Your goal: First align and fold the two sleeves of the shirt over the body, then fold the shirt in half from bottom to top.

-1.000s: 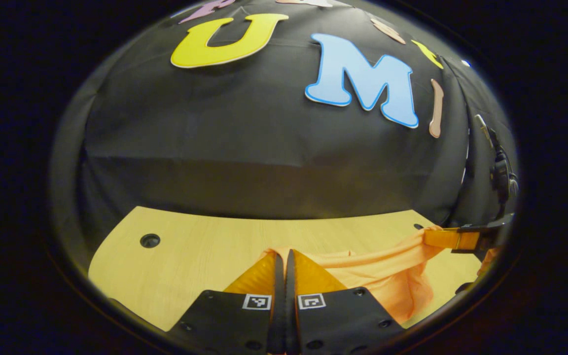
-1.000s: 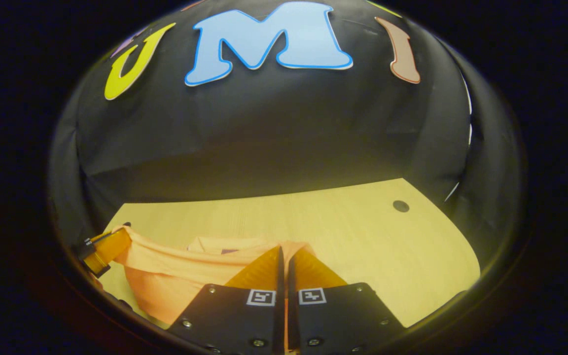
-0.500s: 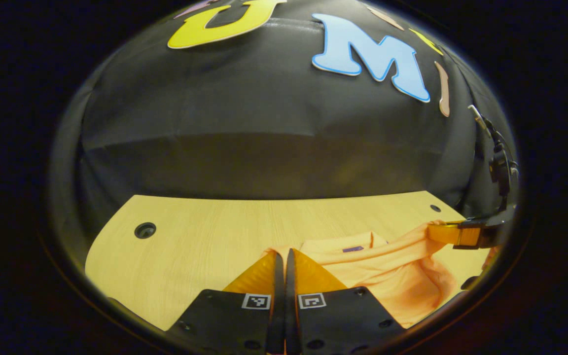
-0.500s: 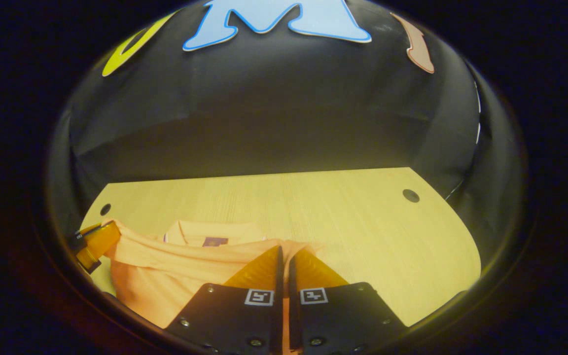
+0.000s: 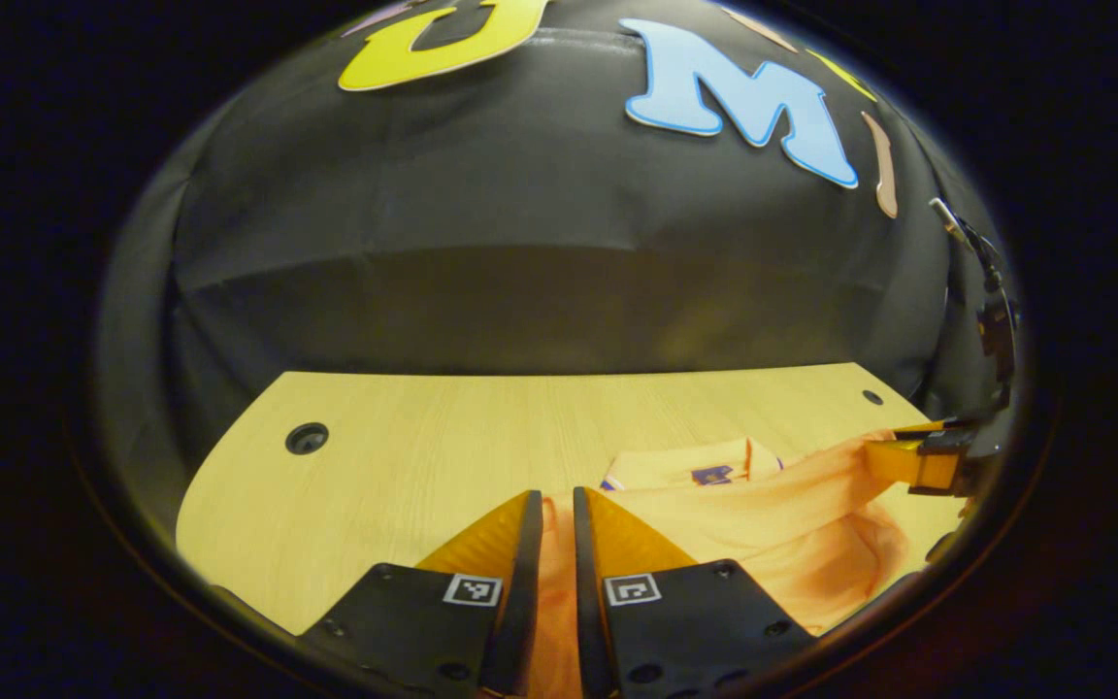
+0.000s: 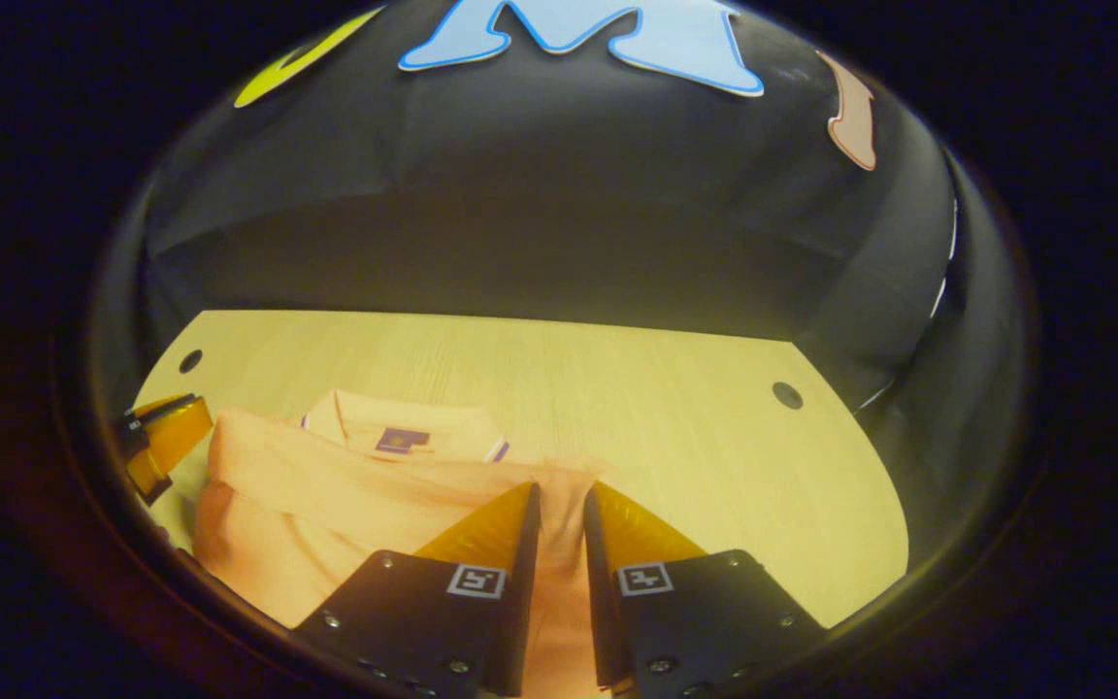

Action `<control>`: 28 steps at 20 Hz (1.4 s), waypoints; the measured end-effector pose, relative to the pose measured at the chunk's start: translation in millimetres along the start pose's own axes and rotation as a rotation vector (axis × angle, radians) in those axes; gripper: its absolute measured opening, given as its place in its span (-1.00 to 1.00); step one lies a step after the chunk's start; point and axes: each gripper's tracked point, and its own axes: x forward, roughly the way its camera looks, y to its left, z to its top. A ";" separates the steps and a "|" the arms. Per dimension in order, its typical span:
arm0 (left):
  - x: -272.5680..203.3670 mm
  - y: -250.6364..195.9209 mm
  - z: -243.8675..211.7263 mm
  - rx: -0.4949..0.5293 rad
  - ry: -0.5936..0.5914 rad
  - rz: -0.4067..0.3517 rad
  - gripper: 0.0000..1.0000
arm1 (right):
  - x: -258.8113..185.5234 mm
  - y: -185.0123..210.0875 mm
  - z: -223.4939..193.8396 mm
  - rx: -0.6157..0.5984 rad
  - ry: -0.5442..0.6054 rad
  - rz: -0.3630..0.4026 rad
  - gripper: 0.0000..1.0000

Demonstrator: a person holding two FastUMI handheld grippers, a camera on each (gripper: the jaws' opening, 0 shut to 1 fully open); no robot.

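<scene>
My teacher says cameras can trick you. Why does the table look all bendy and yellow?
Left gripper view: the fisheye lens curves the table edge, and warm, dim light yellows it. Right gripper view: same bending, the orange shirt looks sharp, and the booth wall above falls dark.

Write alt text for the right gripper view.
The right gripper, fingers slightly parted, sits over the folded edge of an orange polo shirt on a light wooden table. The left gripper is at the shirt's far corner.

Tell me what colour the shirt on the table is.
The shirt is light orange, with a small purple label at the collar; the right gripper view shows it best.
</scene>
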 end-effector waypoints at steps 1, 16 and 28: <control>-8.8 0.6 1.8 -0.003 -0.002 0.005 -0.31 | -6.3 -2.9 2.1 -0.011 -0.011 -0.001 -0.41; -146.7 -60.4 63.1 -0.010 -0.197 -0.016 0.66 | -147.2 -45.3 29.9 -0.006 -0.232 0.054 0.77; -272.8 -101.4 77.8 -0.027 -0.340 0.032 0.86 | -287.5 -43.2 40.1 -0.164 -0.498 0.127 0.87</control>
